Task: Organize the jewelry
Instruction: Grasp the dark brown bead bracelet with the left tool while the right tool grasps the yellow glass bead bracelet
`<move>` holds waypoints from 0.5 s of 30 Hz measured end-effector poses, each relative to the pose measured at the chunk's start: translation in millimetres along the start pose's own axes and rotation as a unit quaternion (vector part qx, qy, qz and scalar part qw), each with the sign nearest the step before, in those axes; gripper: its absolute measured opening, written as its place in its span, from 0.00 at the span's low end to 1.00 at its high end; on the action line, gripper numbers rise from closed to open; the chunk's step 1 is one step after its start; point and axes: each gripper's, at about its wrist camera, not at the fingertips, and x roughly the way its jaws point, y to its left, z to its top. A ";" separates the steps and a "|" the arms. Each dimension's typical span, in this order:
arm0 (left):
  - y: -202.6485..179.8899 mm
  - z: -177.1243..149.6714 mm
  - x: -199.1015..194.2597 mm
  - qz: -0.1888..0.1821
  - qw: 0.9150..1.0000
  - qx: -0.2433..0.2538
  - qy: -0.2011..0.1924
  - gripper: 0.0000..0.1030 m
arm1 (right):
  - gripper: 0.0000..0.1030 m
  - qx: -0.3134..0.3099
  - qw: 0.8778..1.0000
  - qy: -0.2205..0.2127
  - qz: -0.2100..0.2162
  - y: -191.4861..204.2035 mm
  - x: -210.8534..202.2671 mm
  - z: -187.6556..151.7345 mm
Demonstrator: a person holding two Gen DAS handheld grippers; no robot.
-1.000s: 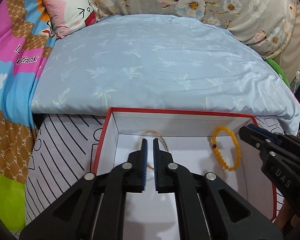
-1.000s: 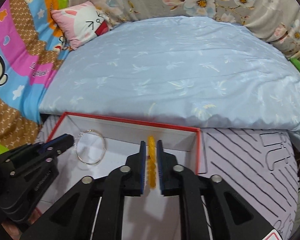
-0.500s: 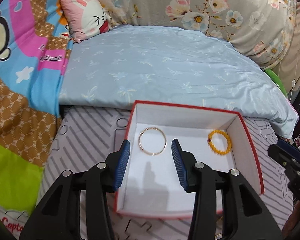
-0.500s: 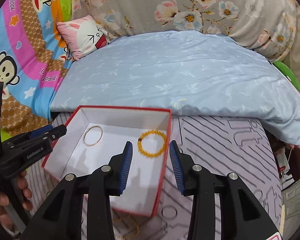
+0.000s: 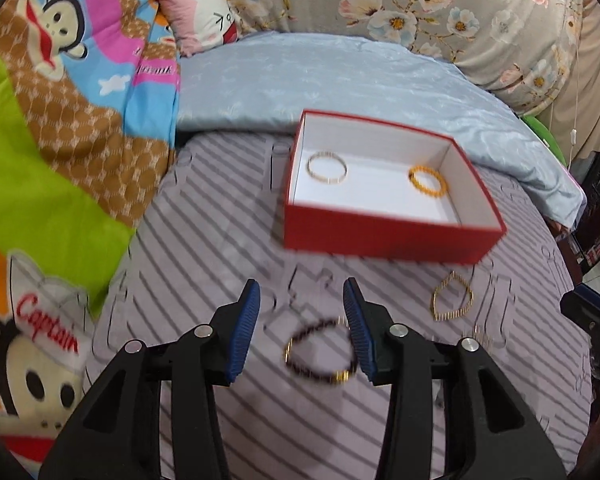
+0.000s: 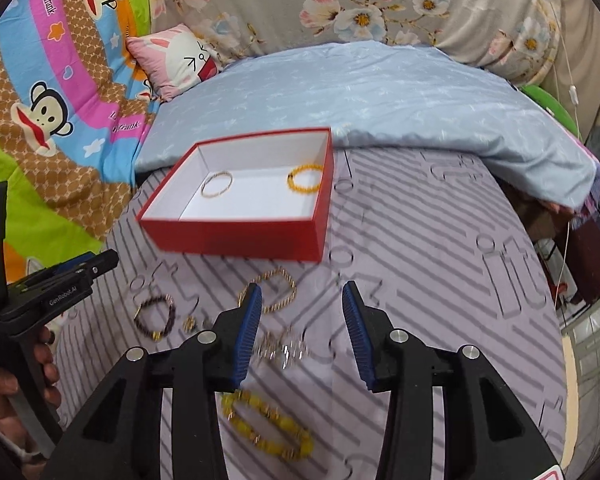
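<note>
A red box (image 5: 380,236) with a white inside sits on the striped purple sheet. It holds a thin gold bangle (image 5: 327,167) and an orange bead bracelet (image 5: 427,181). My left gripper (image 5: 302,284) is open above a dark bead bracelet (image 5: 320,354), in front of the box. A gold chain bracelet (image 5: 452,298) lies to its right. My right gripper (image 6: 302,287) is open over a silvery piece (image 6: 282,348). A yellow bead bracelet (image 6: 268,426) lies under its fingers, with the gold chain bracelet (image 6: 272,290) just ahead. Neither gripper holds anything.
A pale blue quilt (image 5: 340,76) lies behind the box, with a pink cushion (image 5: 204,24) and a cartoon blanket (image 5: 60,120) on the left. In the right wrist view, a hand (image 6: 40,360) holds the left gripper (image 6: 80,276) at the left edge.
Both grippers opened and let go of the bangle and the orange bracelet inside the box. Both then drew back out of the box to the loose jewellery in front.
</note>
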 end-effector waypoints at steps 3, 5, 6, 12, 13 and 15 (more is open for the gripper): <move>1.6 -20.7 -1.4 0.006 1.000 0.003 0.015 0.40 | 0.41 -0.004 1.000 0.015 0.001 5.2 -6.7 -23.1; 4.9 -33.0 -1.4 0.007 1.000 -0.002 0.023 0.40 | 0.41 -0.006 1.000 0.023 0.003 8.5 -9.3 -35.4; 6.8 -39.0 -0.3 0.007 1.000 -0.005 0.030 0.40 | 0.41 -0.005 1.000 0.025 0.004 10.2 -9.8 -39.8; 12.7 -54.0 8.4 0.007 0.999 -0.021 0.046 0.40 | 0.41 -0.001 0.999 0.048 0.014 17.7 -6.8 -66.2; 12.9 -55.0 10.7 0.005 0.999 -0.023 0.048 0.40 | 0.41 0.000 0.999 0.051 0.015 18.1 -5.6 -69.1; 12.7 -54.5 19.8 0.002 0.998 -0.030 0.057 0.40 | 0.41 0.001 0.998 0.057 0.016 18.2 -3.8 -73.0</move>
